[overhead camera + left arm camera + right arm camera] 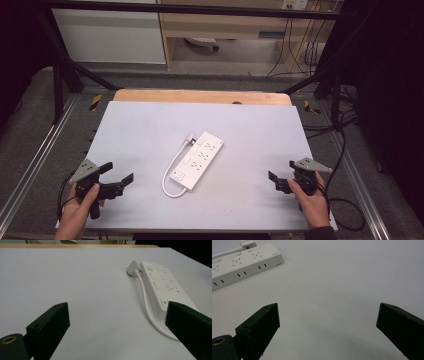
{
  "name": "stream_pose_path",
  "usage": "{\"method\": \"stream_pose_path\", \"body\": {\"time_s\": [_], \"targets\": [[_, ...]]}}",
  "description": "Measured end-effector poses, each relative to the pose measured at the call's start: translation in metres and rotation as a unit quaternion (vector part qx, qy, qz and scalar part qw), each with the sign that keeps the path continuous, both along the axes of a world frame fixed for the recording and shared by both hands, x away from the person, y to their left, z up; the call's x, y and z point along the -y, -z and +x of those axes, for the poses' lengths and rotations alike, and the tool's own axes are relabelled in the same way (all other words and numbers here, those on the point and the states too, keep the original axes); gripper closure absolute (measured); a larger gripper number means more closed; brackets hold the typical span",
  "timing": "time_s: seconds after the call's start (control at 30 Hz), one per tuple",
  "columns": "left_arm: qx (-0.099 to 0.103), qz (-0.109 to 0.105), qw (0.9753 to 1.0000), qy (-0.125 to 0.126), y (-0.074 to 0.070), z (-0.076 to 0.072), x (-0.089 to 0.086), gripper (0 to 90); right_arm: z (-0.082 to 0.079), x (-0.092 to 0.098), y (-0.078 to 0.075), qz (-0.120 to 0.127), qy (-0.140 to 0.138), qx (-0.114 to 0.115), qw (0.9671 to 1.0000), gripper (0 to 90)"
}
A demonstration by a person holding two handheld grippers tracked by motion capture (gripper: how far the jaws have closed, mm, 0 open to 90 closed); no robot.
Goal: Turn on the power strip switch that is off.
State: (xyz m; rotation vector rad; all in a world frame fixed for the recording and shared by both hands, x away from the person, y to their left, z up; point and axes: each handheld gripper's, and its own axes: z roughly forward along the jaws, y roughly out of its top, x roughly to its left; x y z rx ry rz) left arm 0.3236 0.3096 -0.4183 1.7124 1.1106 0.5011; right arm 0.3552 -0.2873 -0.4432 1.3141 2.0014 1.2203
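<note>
Left tongs (120,171) low at the near left of the bench (150,125), held in the person's left hand (82,200). Jaws spread wide, nothing between them but bare bench top. In the left gripper view the two black jaws rise from the bottom corners with a broad gap, gripping nothing.

Right tongs (282,170) at the near right of the bench, held in the right hand (310,197). Jaws likewise wide apart and empty; in the right gripper view a wide stretch of bench surface lies between them. Grey three-cornered plate on top of each tool, cables trailing off the near edge.

White power strip (198,159) lies flat on the bench between the two tongs, a little farther from the person than either, and well apart from both. It runs slantwise: its near end points toward the left tongs' side, its far end away and to the right. From the left tongs (116,322) the power strip (165,287) sits ahead and to the right, its near end partly hidden behind the right-hand jaw. From the right tongs (328,322) the power strip (244,263) sits ahead and to the left.

White cord (172,172) leaves the strip's near end, loops along the side facing the left tongs, and ends in a white plug (190,140) lying just beside the strip's far end. Neither tongs touches strip, cord or plug.
</note>
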Motion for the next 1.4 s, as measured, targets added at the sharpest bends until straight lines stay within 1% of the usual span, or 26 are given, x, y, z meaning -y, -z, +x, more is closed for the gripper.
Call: {"method": "stream_pose_path", "body": {"time_s": [0.03, 0.1, 0.13, 0.33, 0.37, 0.57, 0.67, 0.77, 1.03, 1.17, 1.23, 1.27, 1.33, 1.4], "targets": [[0.002, 0.0, 1.0, -0.001, 0.0, 0.0, -0.001, 5.7, 0.0, 0.0, 0.0, 0.0, -0.003, -0.003, 1.0, 5.7], [0.0, 0.0, 1.0, -0.002, 0.0, 0.001, -0.001, 5.7, 0.0, 0.0, 0.0, -0.001, -0.004, -0.003, 1.0, 5.8], [-0.002, 0.003, 1.0, -0.002, 0.001, 0.001, -0.001, 5.7, 0.0, -0.001, 0.0, 0.0, -0.004, -0.003, 1.0, 5.8], [-0.004, 0.002, 1.0, -0.001, 0.001, 0.0, 0.0, 5.8, 0.0, -0.001, -0.002, 0.001, -0.004, -0.001, 1.0, 5.3], [-0.005, 0.001, 1.0, 0.002, 0.001, 0.0, 0.0, 5.8, -0.001, 0.0, -0.002, 0.002, -0.002, 0.004, 1.0, 5.3], [-0.008, 0.0, 0.9999, 0.007, 0.002, 0.0, 0.001, 5.8, -0.002, 0.003, -0.006, 0.007, 0.001, 0.013, 0.9999, 5.7], [-0.007, -0.002, 1.0, 0.003, 0.002, 0.001, 0.0, 5.7, -0.002, 0.002, -0.007, 0.008, 0.003, 0.015, 0.9998, 5.2], [-0.008, 0.0, 1.0, 0.002, 0.002, 0.001, 0.0, 5.8, -0.002, 0.001, -0.008, 0.005, 0.002, 0.022, 0.9997, 4.9], [-0.004, 0.003, 1.0, 0.004, 0.001, 0.001, 0.002, 5.7, -0.005, 0.003, -0.011, 0.009, 0.006, 0.029, 0.9995, 4.2], [0.002, 0.003, 1.0, -0.001, 0.001, 0.001, 0.0, 5.7, -0.005, -0.003, -0.015, 0.01, -0.002, 0.034, 0.9994, 3.9], [0.001, 0.004, 1.0, 0.001, 0.001, 0.001, 0.001, 5.7, -0.005, -0.004, -0.016, 0.013, -0.005, 0.035, 0.9993, 3.9], [-0.002, 0.004, 1.0, 0.0, 0.001, 0.001, 0.001, 5.7, -0.006, -0.008, -0.02, 0.014, -0.012, 0.04, 0.999, 3.9], [-0.004, 0.006, 1.0, 0.001, 0.001, 0.001, 0.002, 5.7, -0.006, -0.01, -0.021, 0.015, -0.013, 0.041, 0.999, 3.8], [-0.004, 0.007, 1.0, 0.002, 0.002, 0.001, 0.003, 5.7, -0.007, -0.015, -0.024, 0.012, -0.019, 0.044, 0.9988, 3.8]]}}
